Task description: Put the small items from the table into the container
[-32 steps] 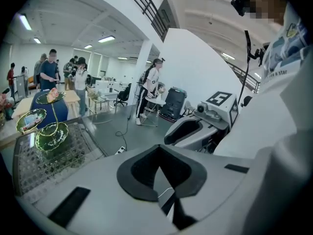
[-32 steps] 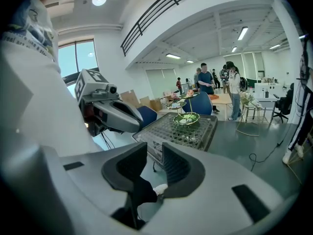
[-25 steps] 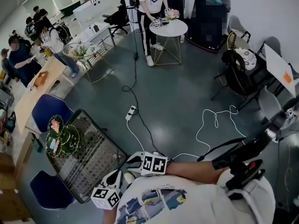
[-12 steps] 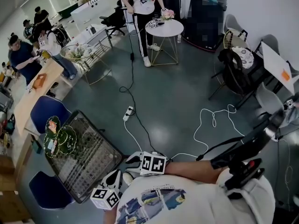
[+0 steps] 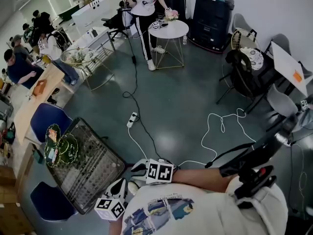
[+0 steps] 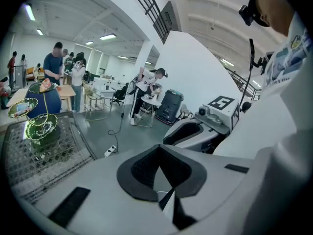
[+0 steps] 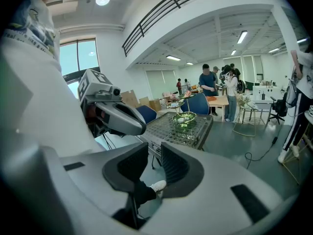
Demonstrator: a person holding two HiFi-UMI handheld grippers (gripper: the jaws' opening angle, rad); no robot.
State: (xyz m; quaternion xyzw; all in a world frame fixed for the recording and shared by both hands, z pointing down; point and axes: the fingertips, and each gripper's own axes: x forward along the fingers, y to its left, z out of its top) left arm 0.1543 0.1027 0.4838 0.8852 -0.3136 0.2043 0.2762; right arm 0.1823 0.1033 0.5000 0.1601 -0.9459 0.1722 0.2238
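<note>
A wire-mesh table [image 5: 93,170] stands at the lower left of the head view, with a green leaf-shaped tiered dish [image 5: 59,147] at its far left end. Small items lie in the dish, too small to name. Both grippers hang close to my body, right of the table and off it. My left gripper [image 5: 119,184] is shut with nothing in it; its jaws meet in the left gripper view [image 6: 159,169]. My right gripper [image 5: 138,168] is beside it, its jaws closing with only floor and a shoe showing in the gap [image 7: 153,164]. The dish [image 7: 185,120] shows ahead.
Two blue chairs [image 5: 46,122] [image 5: 49,200] flank the mesh table. A power strip with a black cable [image 5: 131,118] and a white cable [image 5: 221,126] lie on the floor. A person stands at a round white table [image 5: 168,29]. Other people sit at a wooden table [image 5: 34,99].
The head view has drifted, so the mesh table and dish sit slightly farther left. Both grippers stay by my body. The person at the round table has leaned over.
</note>
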